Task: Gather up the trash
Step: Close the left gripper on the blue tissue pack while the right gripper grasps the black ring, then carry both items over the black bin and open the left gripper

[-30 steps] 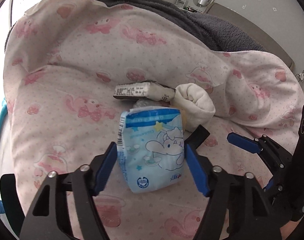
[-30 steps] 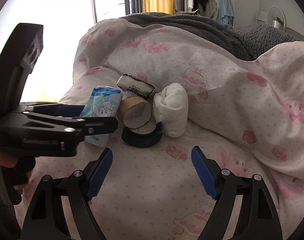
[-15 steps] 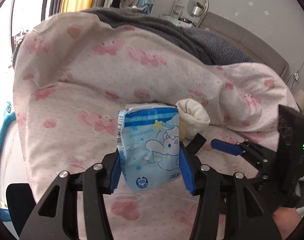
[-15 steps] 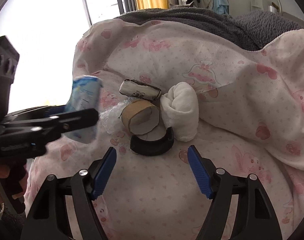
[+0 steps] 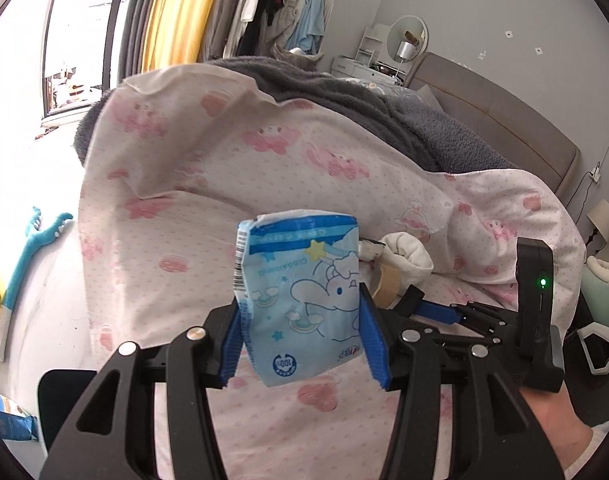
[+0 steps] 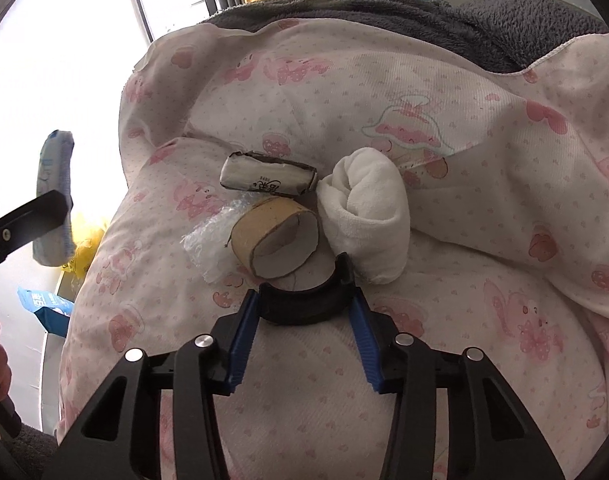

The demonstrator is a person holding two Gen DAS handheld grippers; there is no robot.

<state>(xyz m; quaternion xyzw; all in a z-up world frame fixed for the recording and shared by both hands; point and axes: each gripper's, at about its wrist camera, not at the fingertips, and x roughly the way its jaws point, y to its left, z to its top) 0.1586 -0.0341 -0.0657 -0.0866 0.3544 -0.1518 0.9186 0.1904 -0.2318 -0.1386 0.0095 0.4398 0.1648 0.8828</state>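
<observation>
Blue packet up in my left gripper, right one closing in on the black ring

My left gripper [image 5: 302, 336] has its pads pressed on both sides of the blue cartoon packet [image 5: 300, 296], which stands upright, long axis vertical, torn top edge up, lifted clear of the pink blanket [image 5: 208, 184]. My right gripper [image 6: 302, 324] is closing, with the curved black plastic ring [image 6: 306, 304] between its fingers, open side facing away toward the far cardboard tube [image 6: 274, 238]. The tube lies on its side, mouth pointing near-right. Crinkled clear plastic [image 6: 210, 240] sits left of it, a rolled white sock [image 6: 366, 216] right, and a grey wrapped pack [image 6: 266, 176] lies crosswise behind.
</observation>
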